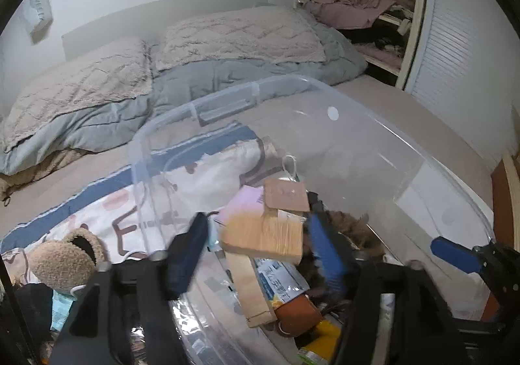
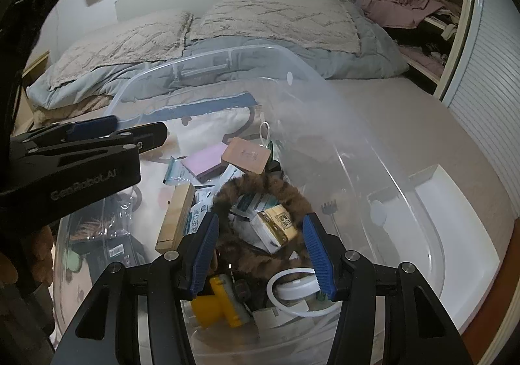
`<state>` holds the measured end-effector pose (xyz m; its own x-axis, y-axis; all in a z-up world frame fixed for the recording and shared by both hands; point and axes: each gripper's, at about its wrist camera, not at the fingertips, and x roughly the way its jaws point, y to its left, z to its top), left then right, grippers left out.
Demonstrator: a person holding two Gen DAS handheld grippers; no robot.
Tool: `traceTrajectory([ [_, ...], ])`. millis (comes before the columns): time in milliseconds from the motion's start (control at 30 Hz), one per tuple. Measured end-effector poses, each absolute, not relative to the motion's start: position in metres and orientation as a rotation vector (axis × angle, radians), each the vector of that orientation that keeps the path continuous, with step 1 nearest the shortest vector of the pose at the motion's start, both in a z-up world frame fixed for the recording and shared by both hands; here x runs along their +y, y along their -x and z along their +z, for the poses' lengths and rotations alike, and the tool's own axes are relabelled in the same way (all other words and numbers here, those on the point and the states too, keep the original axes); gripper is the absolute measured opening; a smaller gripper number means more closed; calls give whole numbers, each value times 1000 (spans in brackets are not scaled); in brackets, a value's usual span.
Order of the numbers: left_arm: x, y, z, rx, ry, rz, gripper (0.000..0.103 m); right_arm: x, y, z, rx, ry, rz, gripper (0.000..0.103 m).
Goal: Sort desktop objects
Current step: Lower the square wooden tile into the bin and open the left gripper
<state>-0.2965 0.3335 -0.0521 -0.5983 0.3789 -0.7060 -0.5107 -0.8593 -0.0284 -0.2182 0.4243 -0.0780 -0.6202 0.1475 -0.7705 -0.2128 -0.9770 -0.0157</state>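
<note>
Clutter fills a clear plastic bin [image 2: 354,150] set on the bed, its long axis running from the cameras toward the pillows [image 2: 276,20]. Among the contents, a pale wooden block [image 2: 174,218] lies lengthwise pointing away, beside a pink notepad [image 2: 204,163], a tan card tag [image 2: 246,155] with a white loop, a ring of striped brown fur [image 2: 260,199], a small carton [image 2: 276,228], a yellow plastic piece [image 2: 217,306] and a white ring [image 2: 292,293]. The right gripper [image 2: 263,251] hangs just above the fur ring, its ribbed blue pads [image 2: 317,251] spread apart with nothing between them. The left gripper [image 1: 260,254] hovers over the bin's near end, likewise spread, its pads blurred; a wooden block [image 1: 265,235] shows between them, but contact cannot be judged. Outside the bin wall sits a brown fuzzy slipper [image 1: 68,254] on a printed blanket [image 1: 107,212].
</note>
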Motion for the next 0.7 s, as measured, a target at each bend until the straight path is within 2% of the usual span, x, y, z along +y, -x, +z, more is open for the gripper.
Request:
traceTrajectory([
  [700, 320, 292, -45, 224, 1029, 2429, 77, 431, 216, -78, 186, 1221, 2602, 55],
])
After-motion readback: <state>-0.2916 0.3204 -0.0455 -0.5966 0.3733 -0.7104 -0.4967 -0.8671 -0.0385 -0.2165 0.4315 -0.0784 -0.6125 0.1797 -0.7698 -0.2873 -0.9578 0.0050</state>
